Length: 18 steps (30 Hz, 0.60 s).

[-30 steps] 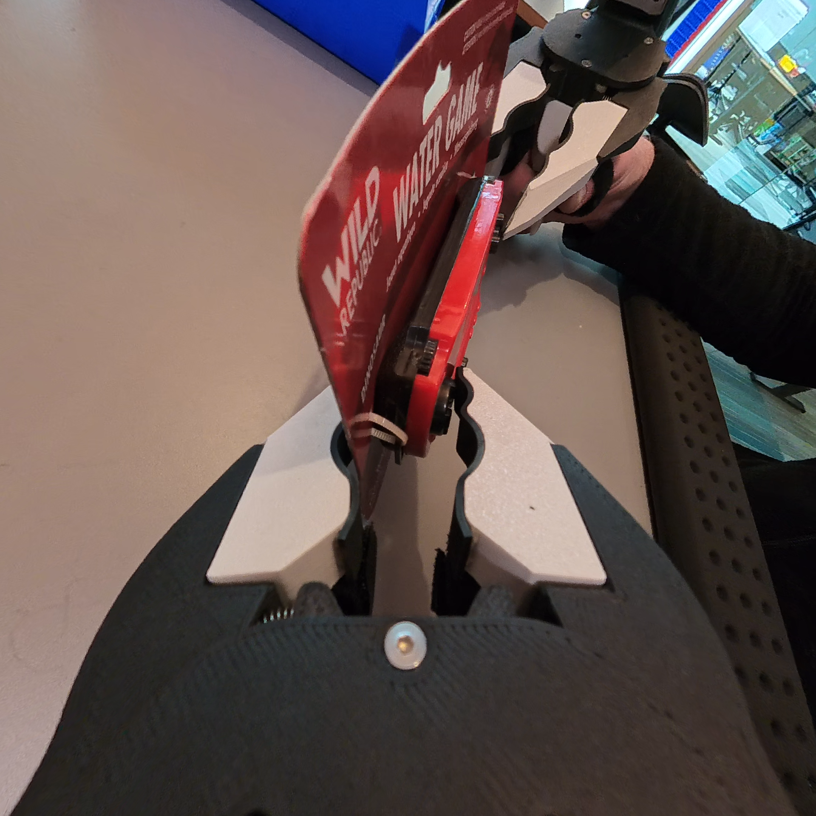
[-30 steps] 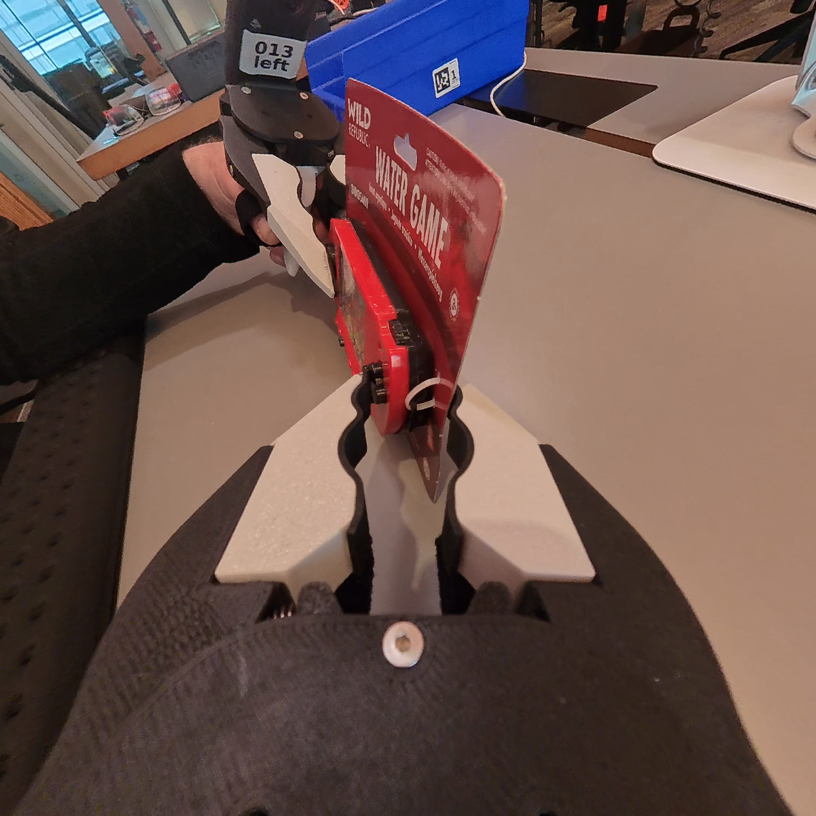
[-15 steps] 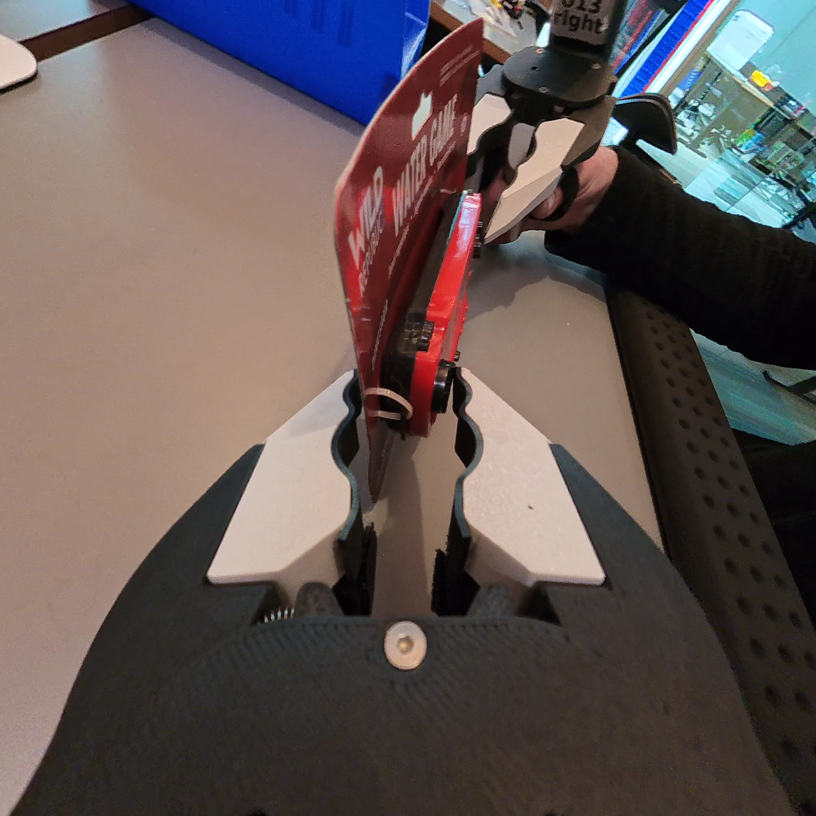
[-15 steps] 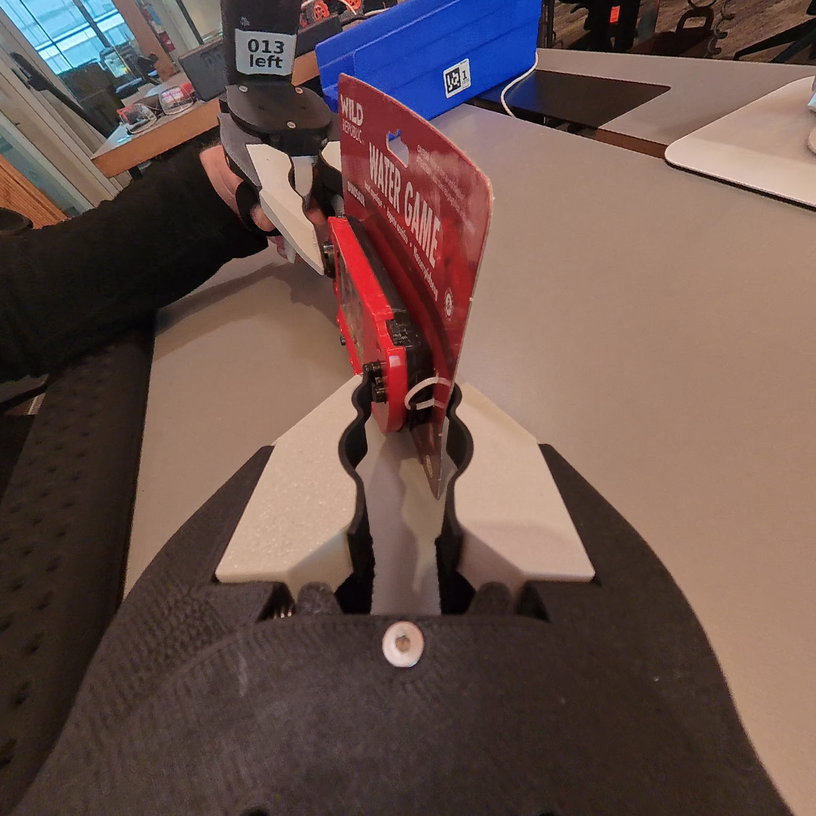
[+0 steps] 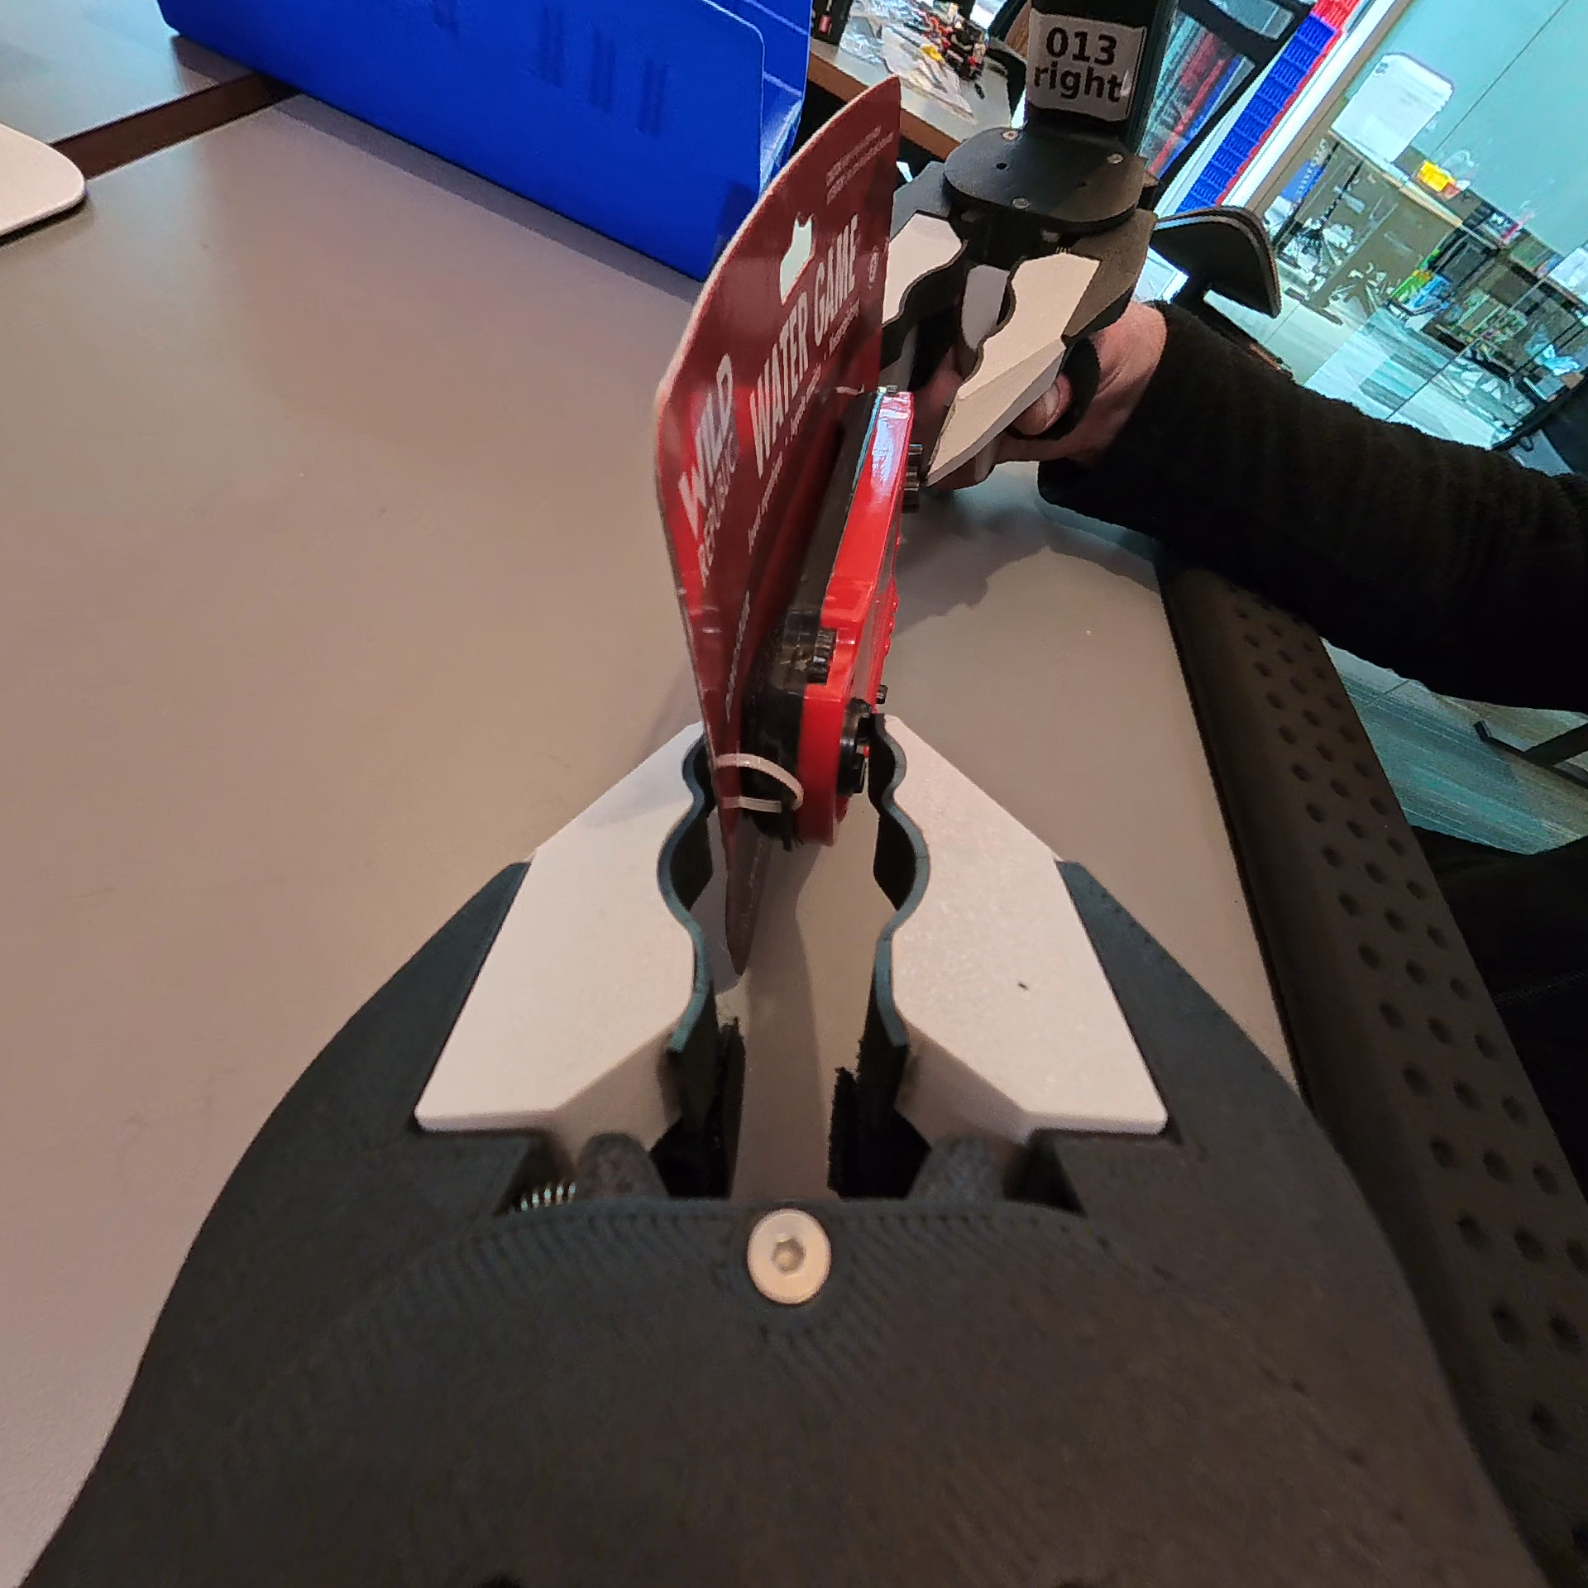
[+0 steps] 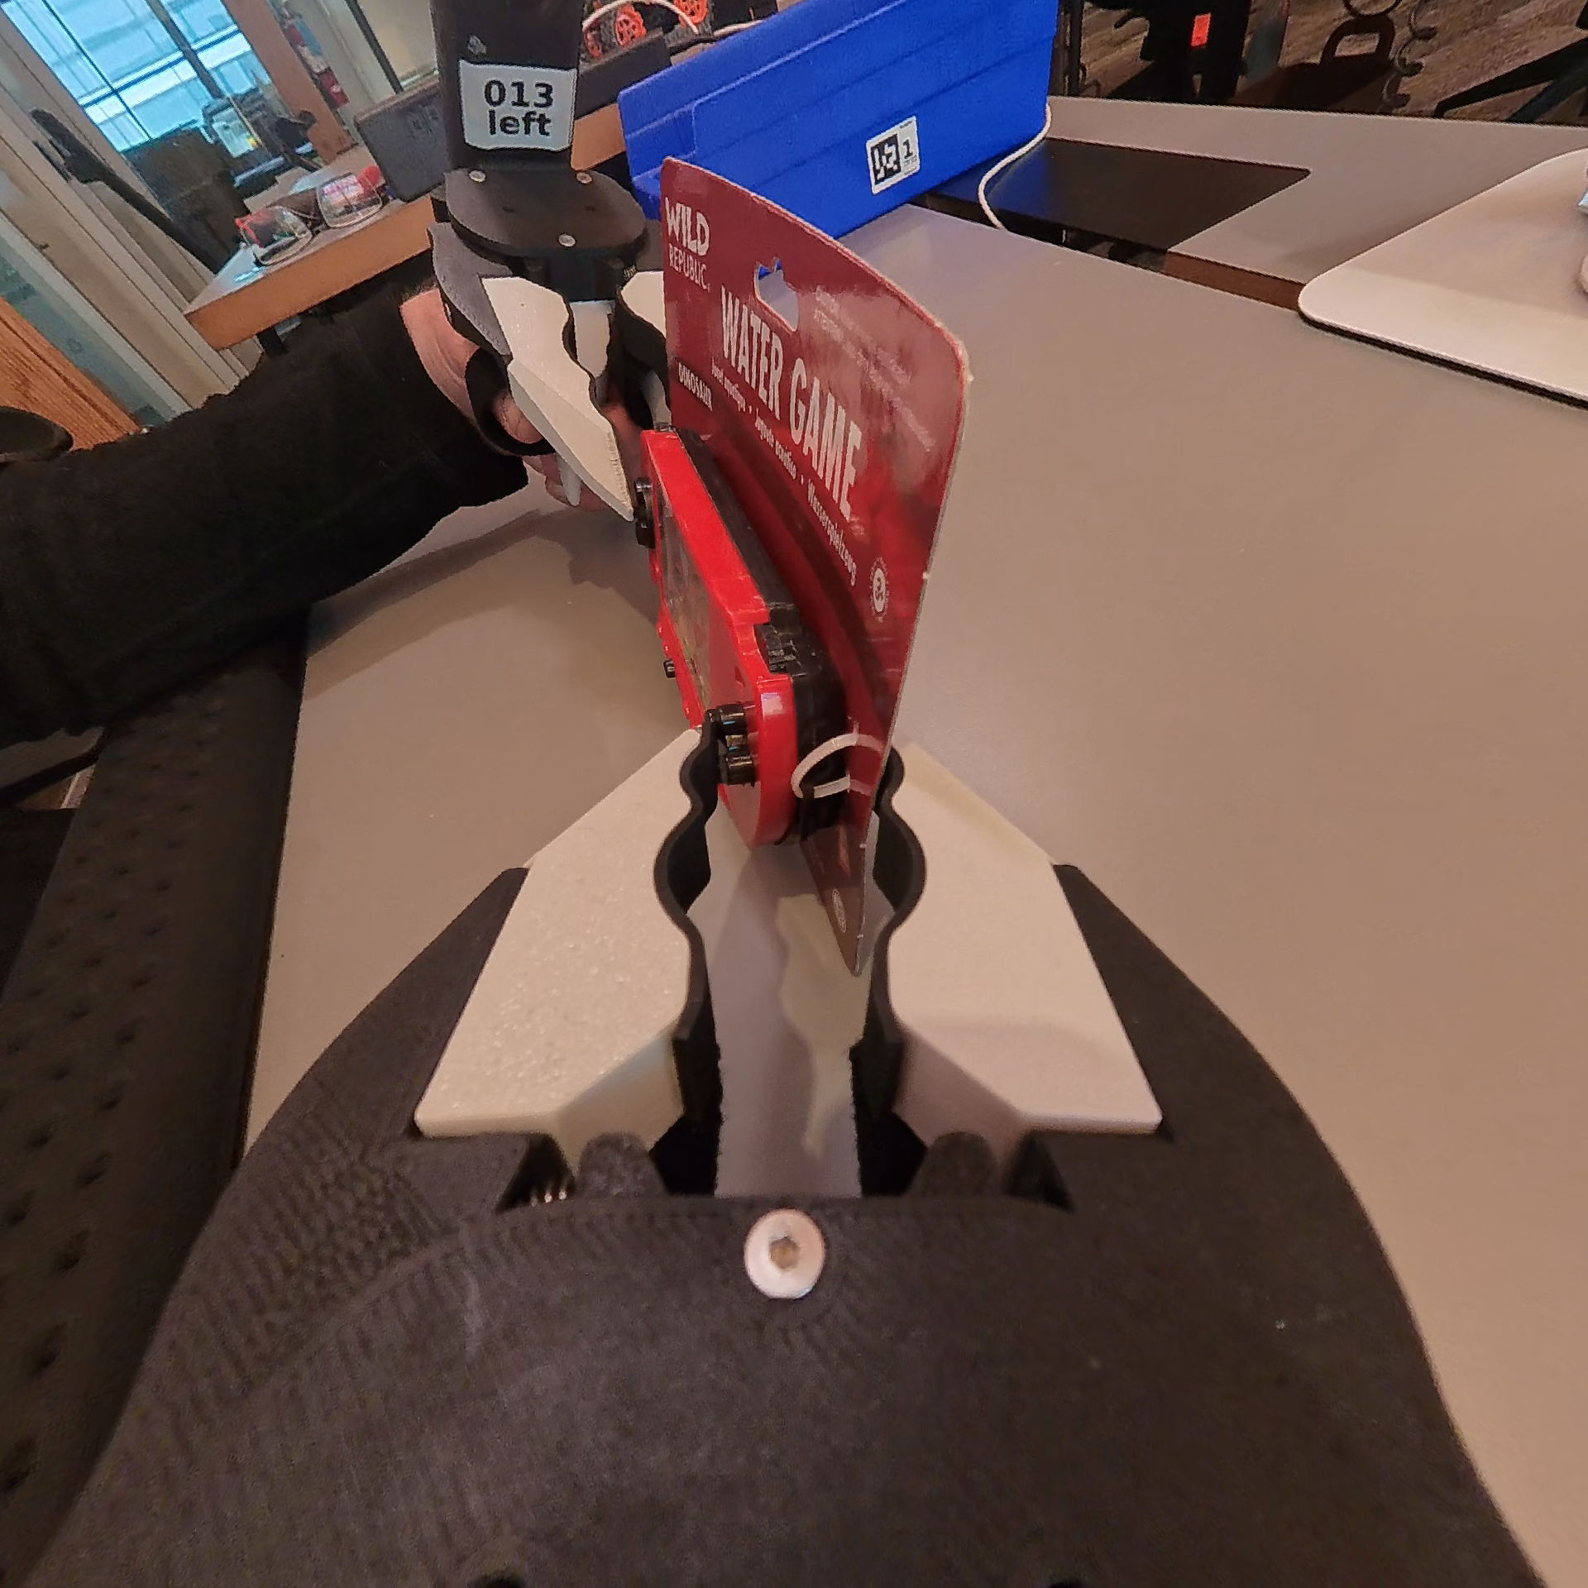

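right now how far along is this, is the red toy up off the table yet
Done: the red toy on its backing card appears lifted off the grey table, standing on edge.
In hand: the left gripper and right gripper each have their jaws shut on one end.
Left: a white zip tie binds toy to card; the blue bin sits apart behind.

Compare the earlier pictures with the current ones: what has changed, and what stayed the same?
The red toy on its card has tipped more upright, and the blue bin has come further into the left wrist view. Nothing was grasped or released: the left gripper and right gripper still clamp opposite ends above the grey table.
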Motion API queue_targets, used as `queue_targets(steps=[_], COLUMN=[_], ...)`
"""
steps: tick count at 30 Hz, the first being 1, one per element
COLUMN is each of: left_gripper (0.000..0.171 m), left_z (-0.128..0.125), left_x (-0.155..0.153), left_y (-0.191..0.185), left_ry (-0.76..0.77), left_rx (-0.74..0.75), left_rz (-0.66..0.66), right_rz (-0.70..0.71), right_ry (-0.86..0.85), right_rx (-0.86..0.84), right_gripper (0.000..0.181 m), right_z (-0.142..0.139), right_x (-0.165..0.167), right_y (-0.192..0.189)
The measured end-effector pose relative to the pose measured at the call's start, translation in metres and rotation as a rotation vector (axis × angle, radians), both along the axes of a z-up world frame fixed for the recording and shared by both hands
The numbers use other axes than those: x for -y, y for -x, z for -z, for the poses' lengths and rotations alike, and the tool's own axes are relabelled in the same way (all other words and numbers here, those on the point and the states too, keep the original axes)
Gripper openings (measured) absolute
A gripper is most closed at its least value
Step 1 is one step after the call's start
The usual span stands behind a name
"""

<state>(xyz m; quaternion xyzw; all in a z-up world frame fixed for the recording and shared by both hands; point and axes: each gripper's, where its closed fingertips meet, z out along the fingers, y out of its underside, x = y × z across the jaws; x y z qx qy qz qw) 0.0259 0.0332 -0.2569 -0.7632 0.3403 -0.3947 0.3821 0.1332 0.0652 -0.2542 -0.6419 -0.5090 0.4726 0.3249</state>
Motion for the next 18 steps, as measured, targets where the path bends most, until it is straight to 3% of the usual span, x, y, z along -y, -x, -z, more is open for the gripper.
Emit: queue_targets(steps=[18], left_gripper=[0.025], left_z=[-0.0007], left_x=[0.003], left_y=[-0.0032], left_ry=[-0.022], left_rx=[-0.02], left_rz=[0.03], right_rz=[0.008], right_ry=[-0.001], right_rx=[0.005], right_gripper=[0.034], right_z=[0.0002], right_x=[-0.0014], right_y=[-0.0001])
